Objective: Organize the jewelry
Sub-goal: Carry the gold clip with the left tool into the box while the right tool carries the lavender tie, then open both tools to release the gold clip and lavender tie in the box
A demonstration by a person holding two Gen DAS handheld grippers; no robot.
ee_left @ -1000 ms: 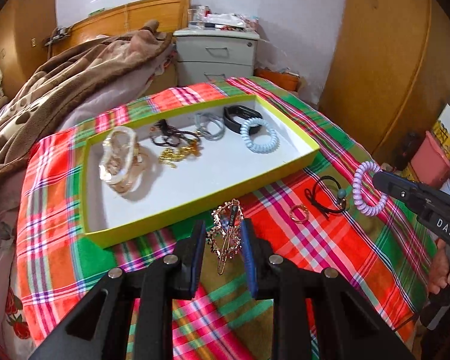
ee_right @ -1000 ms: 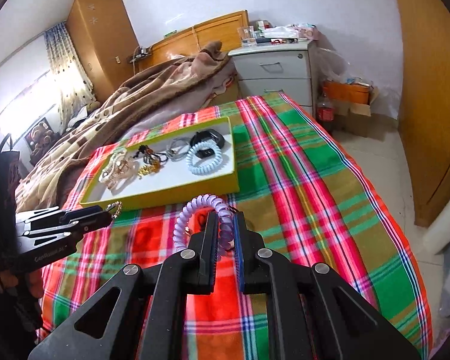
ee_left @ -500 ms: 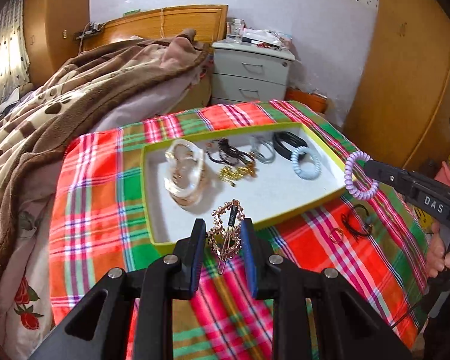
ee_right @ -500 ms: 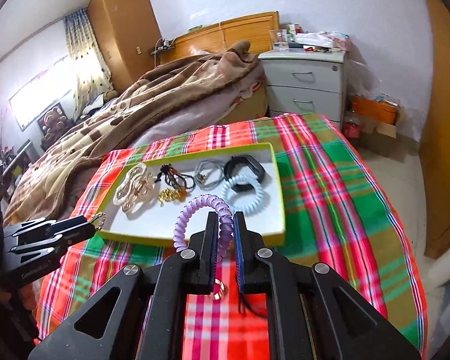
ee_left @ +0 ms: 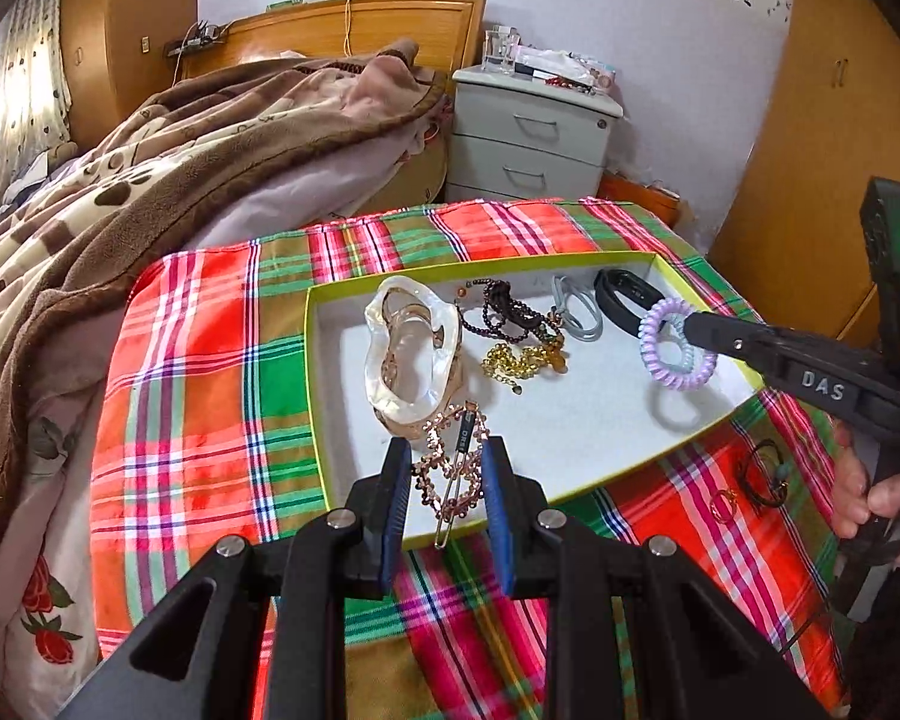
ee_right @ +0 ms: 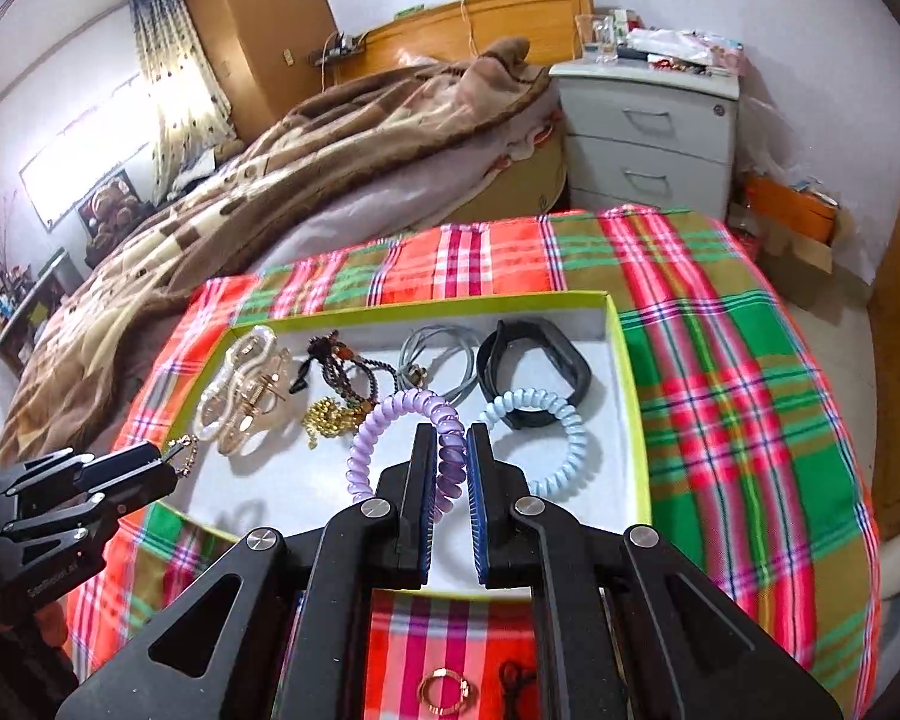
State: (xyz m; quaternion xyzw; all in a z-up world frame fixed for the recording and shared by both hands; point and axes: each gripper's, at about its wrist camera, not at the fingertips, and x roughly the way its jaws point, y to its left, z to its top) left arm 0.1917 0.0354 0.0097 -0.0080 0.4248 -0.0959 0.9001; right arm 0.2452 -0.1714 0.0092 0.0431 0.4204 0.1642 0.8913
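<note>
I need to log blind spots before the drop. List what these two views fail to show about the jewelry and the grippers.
- Gold ring: right wrist view, partly hidden by the gripper's frame; detail too small in the left view.
- Black cord tie: right wrist view, largely hidden behind the right gripper.
- Purple coil hair tie: its pinched section hidden between the pads.
- Rose-gold hair clip: tiny in the right view at the left gripper tip.

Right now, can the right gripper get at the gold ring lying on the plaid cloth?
Probably not yet. The right gripper is shut on the purple coil hair tie above the tray; the gold ring lies uncovered beneath it, outside the tray.
</note>
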